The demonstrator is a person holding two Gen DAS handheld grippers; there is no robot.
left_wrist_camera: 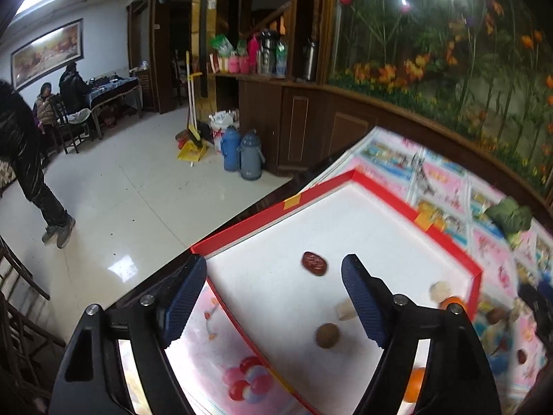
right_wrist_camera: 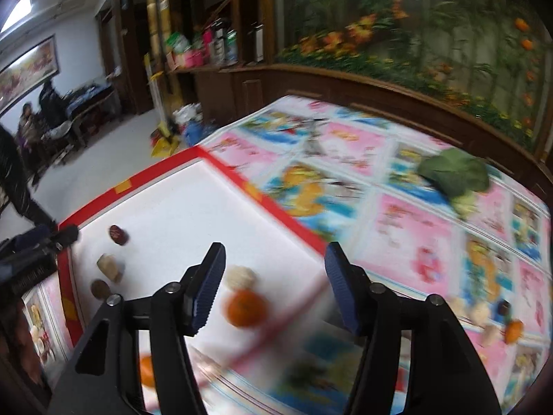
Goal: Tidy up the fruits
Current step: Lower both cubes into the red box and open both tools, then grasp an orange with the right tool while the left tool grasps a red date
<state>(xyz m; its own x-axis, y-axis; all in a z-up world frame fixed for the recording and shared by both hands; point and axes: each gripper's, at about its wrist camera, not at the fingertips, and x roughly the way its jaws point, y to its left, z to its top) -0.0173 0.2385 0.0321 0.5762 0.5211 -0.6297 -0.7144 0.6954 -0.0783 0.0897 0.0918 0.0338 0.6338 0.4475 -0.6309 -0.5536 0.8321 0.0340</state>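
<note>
The small round orange tangerine (right_wrist_camera: 246, 307), lower centre of the right wrist view and just ahead of the right gripper (right_wrist_camera: 273, 288), is what we judge to be the fruit in hand. It sits in the shallow red-rimmed white tray (right_wrist_camera: 221, 169), blurred, its skin bright and smooth. We expect it to be light, slightly soft and apt to roll, so we would close across its widest middle, gently. The right gripper's jaws stand wide apart with nothing between them.

Touching it on the far side lies a pale, lumpy, beige ball-shaped item (right_wrist_camera: 241, 276); we cannot tell what it is.

In the left wrist view the left gripper (left_wrist_camera: 273, 297) also gapes empty over the tray. Near its fingers (left_wrist_camera: 363, 307) rests a rough brown round nut-like fruit (left_wrist_camera: 327, 335), probably hard and light. Further, at centre frame, lies a wrinkled dark-red oval date (left_wrist_camera: 314, 263), small and firm, best pinched across its short axis.

Beyond the tray, on the pink patterned cloth at right, sits a dark green leafy vegetable (right_wrist_camera: 452, 173).
</note>
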